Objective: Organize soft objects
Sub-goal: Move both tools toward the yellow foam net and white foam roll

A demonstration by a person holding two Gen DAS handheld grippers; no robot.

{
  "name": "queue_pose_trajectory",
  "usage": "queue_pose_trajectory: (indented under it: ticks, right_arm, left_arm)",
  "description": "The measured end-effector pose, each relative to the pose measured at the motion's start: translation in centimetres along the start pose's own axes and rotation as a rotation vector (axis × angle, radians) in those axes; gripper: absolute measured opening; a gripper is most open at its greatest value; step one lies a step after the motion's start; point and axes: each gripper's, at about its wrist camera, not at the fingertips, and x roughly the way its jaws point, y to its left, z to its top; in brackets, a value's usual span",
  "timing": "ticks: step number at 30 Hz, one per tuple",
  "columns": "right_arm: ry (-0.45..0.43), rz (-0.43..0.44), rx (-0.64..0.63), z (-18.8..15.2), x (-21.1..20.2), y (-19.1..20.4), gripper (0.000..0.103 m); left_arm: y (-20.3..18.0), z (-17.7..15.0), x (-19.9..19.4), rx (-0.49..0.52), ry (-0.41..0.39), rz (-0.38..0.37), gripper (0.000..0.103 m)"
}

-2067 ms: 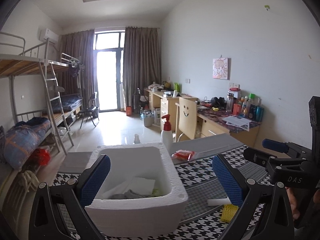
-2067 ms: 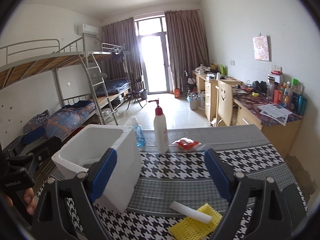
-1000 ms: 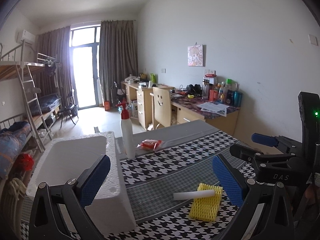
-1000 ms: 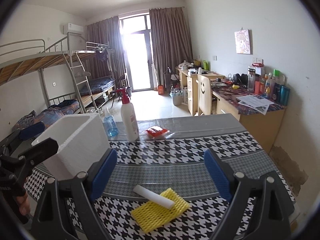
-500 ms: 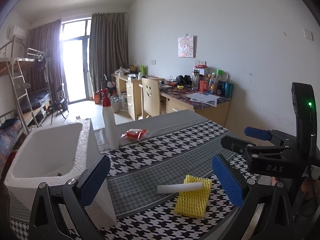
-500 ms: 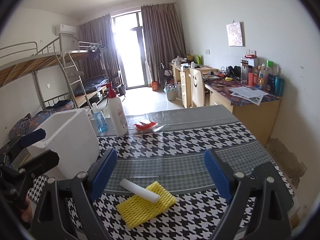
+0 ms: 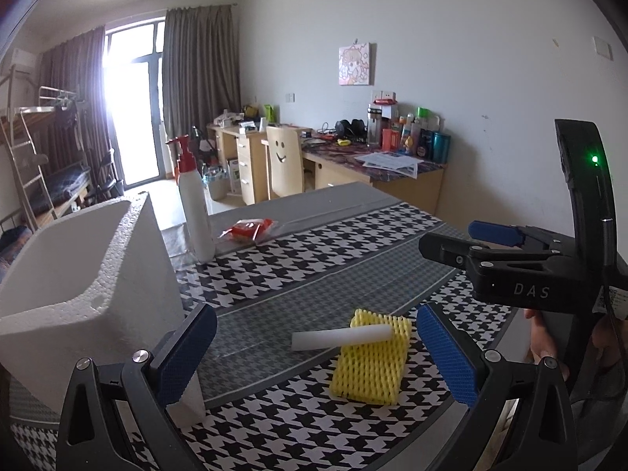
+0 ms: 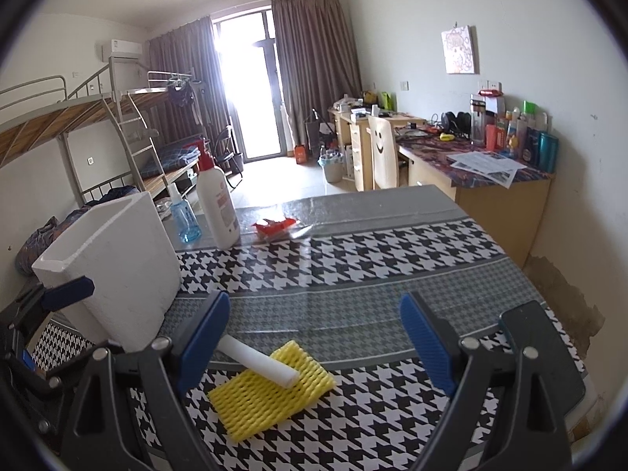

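Both your grippers' jaws stand apart, empty — the white foam stick (image 7: 342,336) lies crosswise on the yellow foam net sleeve (image 7: 370,361), squarely ahead of your left gripper (image 7: 316,357).

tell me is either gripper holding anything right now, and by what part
Nothing is held. The left gripper and right gripper are both open, above the white foam stick lying on the yellow foam net.
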Motion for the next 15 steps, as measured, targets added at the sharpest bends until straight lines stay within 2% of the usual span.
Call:
queue_pose_trajectory:
  ticks: [15]
  right_arm:
    - [0.088,0.022,-0.040,-2.1,2.4,-0.2,0.091]
  left_arm:
    - [-0.6,-2.2,3.1,0.018,0.112,-0.025,0.102]
